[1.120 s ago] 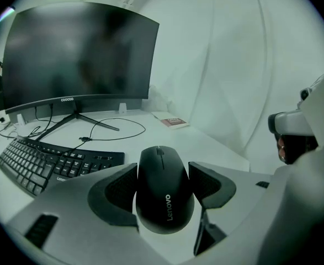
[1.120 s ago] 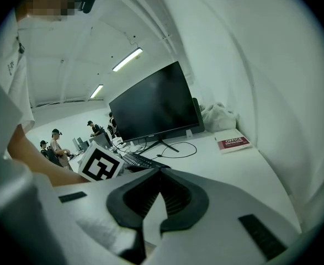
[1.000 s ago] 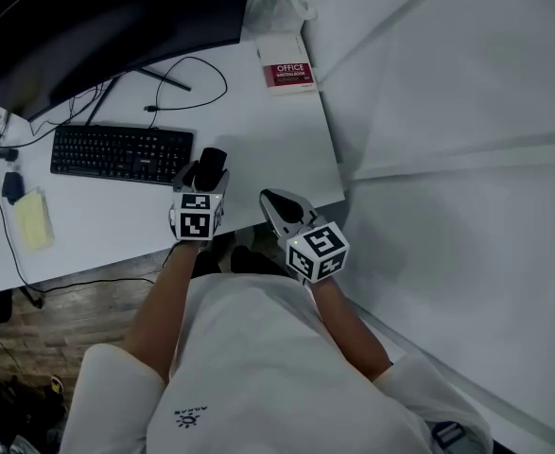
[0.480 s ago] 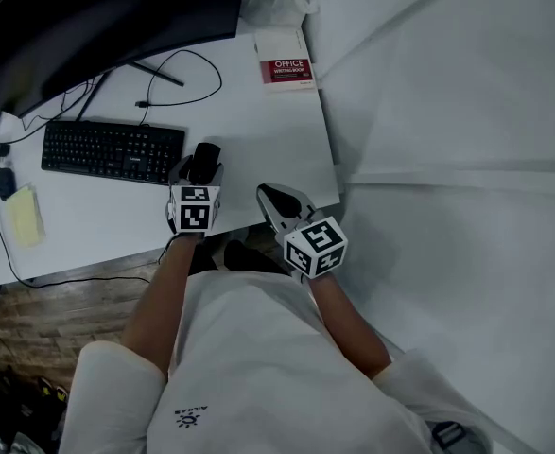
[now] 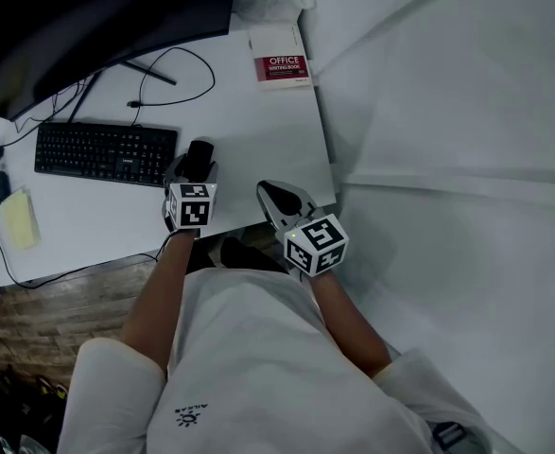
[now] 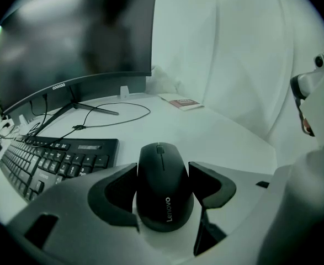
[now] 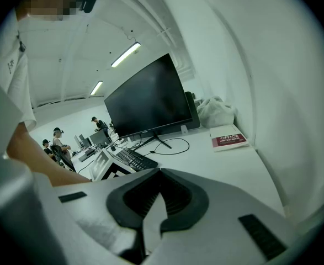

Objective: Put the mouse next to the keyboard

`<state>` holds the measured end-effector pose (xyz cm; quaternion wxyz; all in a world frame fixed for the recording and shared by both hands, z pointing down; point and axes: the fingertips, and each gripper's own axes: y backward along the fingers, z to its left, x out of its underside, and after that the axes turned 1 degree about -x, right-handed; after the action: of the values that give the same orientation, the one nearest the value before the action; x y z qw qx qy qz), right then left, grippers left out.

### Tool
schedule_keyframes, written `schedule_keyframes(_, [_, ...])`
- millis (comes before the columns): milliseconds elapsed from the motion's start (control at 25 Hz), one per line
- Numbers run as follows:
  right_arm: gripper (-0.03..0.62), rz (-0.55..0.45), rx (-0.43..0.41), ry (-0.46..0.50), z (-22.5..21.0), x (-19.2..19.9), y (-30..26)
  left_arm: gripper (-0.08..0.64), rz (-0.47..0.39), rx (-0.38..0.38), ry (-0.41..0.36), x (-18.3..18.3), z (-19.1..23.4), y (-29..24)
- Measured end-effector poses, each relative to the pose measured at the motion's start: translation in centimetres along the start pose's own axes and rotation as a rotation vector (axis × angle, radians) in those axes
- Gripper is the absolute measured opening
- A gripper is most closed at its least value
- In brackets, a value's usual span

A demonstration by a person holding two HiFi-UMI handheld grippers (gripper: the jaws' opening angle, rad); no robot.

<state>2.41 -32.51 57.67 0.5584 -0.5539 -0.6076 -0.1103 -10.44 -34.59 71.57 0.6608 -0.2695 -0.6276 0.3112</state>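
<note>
Head view: left claw (image 5: 192, 165) is pinched on a black mouse (image 5: 199, 155), which is held just beside the right end of the black keyboard (image 5: 105, 153) on the white worktop (image 5: 258, 130); right claw (image 5: 279, 198) is kept at the worktop's near edge, apart from both; a red office book (image 5: 280, 66) is noted at the far corner.

Left gripper view: the mouse is gripped by its flanks between the pads, nose pointing away; the keyboard is seen close at left; whether the mouse rests on the worktop cannot be told.

Right gripper view: claw pressed together, nothing held.

Step judged: placement, nearly done; a gentle set-down is called for, then the left claw is to be spread and drawn back without nudging the mouse.
</note>
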Motion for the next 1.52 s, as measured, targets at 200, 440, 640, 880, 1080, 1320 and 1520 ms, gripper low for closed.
schedule_keyframes(200, [0.018,-0.001,0.006,-0.003,-0.5,0.0,0.1,0.299,0.011,-0.011,-0.022,-0.1,-0.1,-0.3])
schedule_keyframes(440, [0.018,-0.015,0.007,0.000,-0.3,-0.4,0.2,0.302,0.021,-0.020,-0.056,0.1,-0.2,-0.3])
schedule_keyframes(640, [0.018,-0.038,0.011,0.000,-0.2,-0.7,0.3,0.311,-0.012,-0.001,-0.070,-0.4,-0.4,0.6])
schedule_keyframes(880, [0.018,-0.068,0.014,0.007,0.8,-1.2,0.6,0.311,-0.066,0.026,-0.039,-1.3,-0.1,3.4])
schedule_keyframes(1080, [0.018,-0.100,0.004,0.023,1.9,-2.0,0.6,0.305,-0.119,0.042,0.011,-2.5,1.0,6.7])
schedule_keyframes(1320, [0.018,-0.149,-0.009,0.039,3.2,-3.3,0.7,0.206,-0.184,0.055,0.029,-4.0,2.5,10.9])
schedule_keyframes(1520, [0.018,-0.178,-0.014,0.055,3.9,-4.3,0.8,0.160,-0.249,0.054,0.029,-5.7,4.0,14.0])
